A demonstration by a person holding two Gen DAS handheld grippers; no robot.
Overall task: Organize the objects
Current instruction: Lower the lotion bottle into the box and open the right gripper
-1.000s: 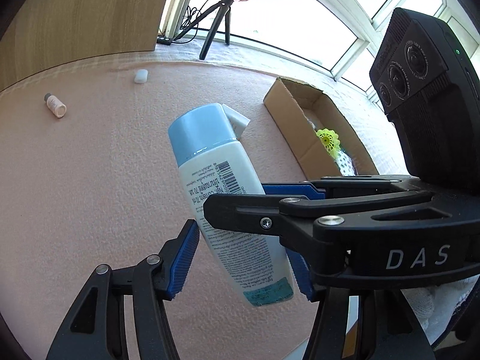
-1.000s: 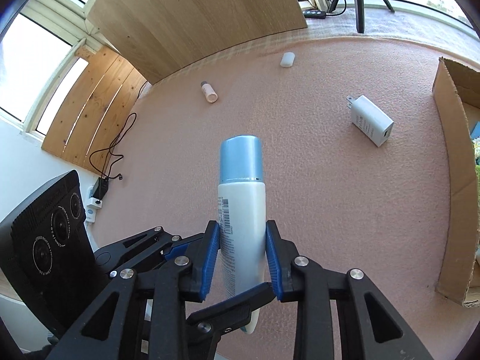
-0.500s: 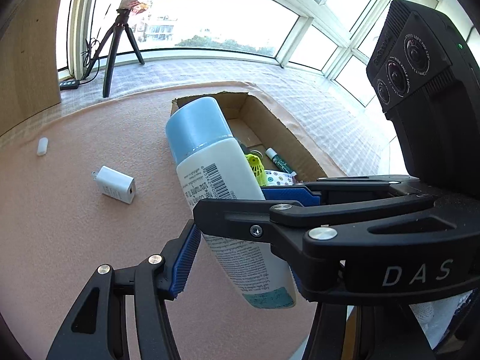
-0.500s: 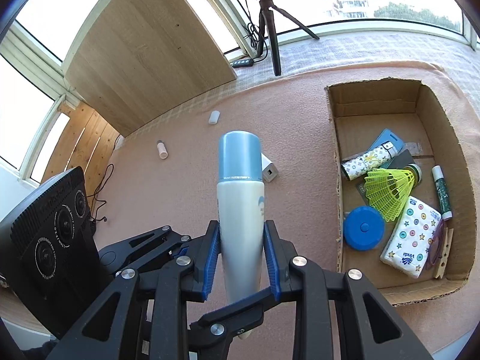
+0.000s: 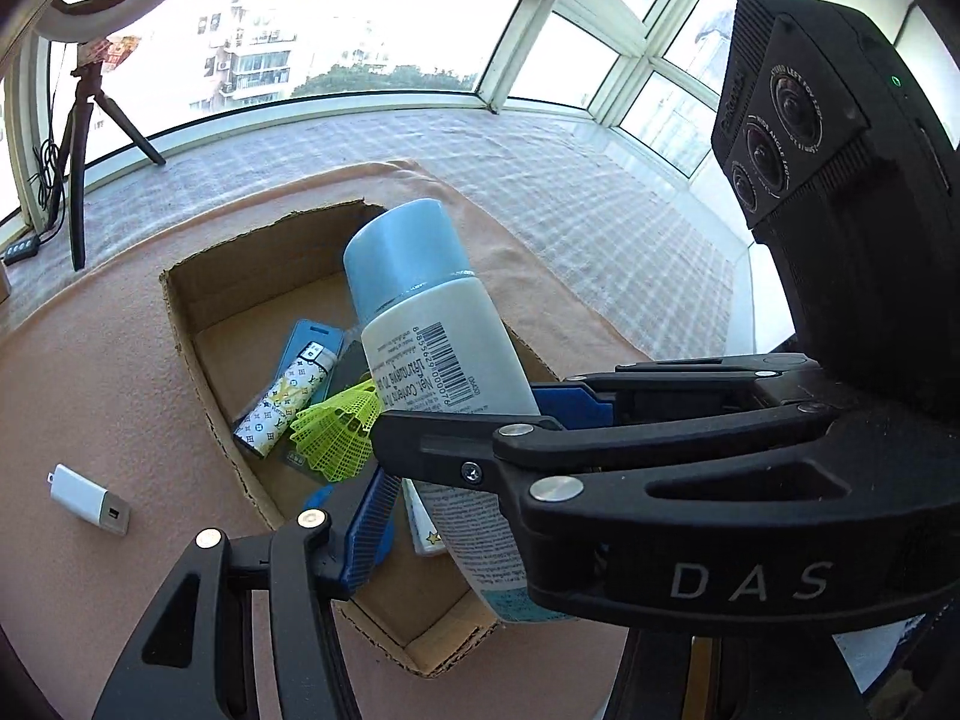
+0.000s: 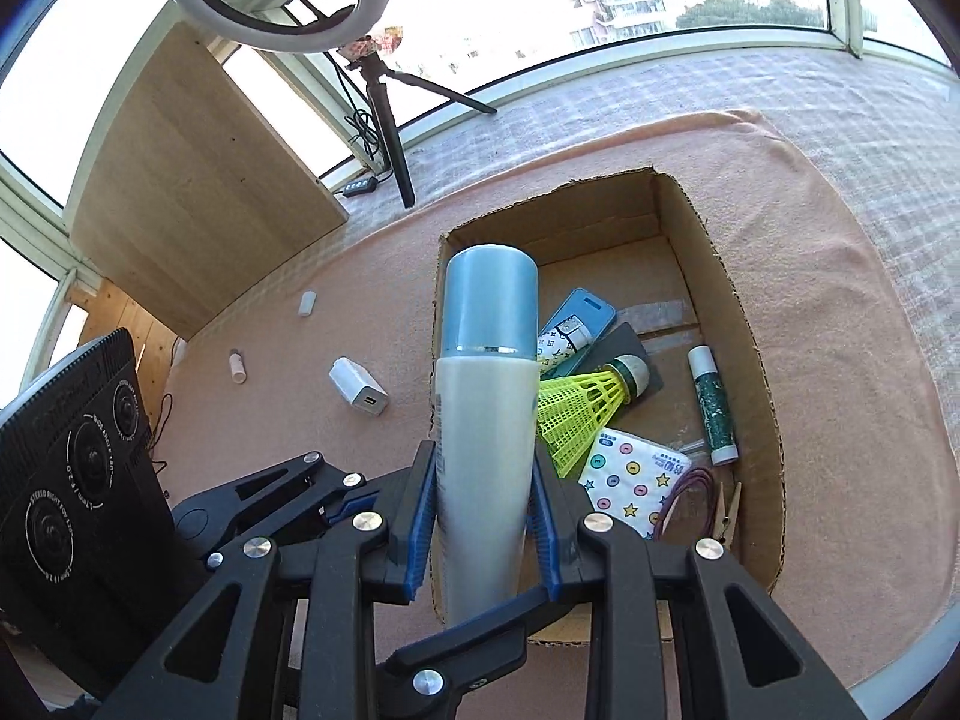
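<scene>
Underfoot: pink carpet (image 6: 288, 420), laid over a pale checked mat below a curved bay of windows. Cardboard box (image 6: 750, 360) taken as landmark. Behind the box, a ring light on a tripod (image 6: 384, 108) and a leaning wooden board (image 6: 198, 192). Left of the box on the carpet, a white charger (image 6: 357, 395), a small white block (image 6: 306, 303) and a small vial (image 6: 237, 366). Inside the box: yellow shuttlecock (image 6: 576, 414), patterned lighter (image 5: 282, 399), green tube (image 6: 711, 405), tissue pack (image 6: 636, 480), clothespin (image 6: 727, 513).

Blue-capped white bottle (image 6: 486, 396) raised over the box's left edge, cap pointing away. Right gripper (image 6: 480, 516) clenched on the bottle's lower body, blue pads pressed to both sides. Left gripper (image 5: 468, 468) straddling the same bottle; grip there impossible to tell.
</scene>
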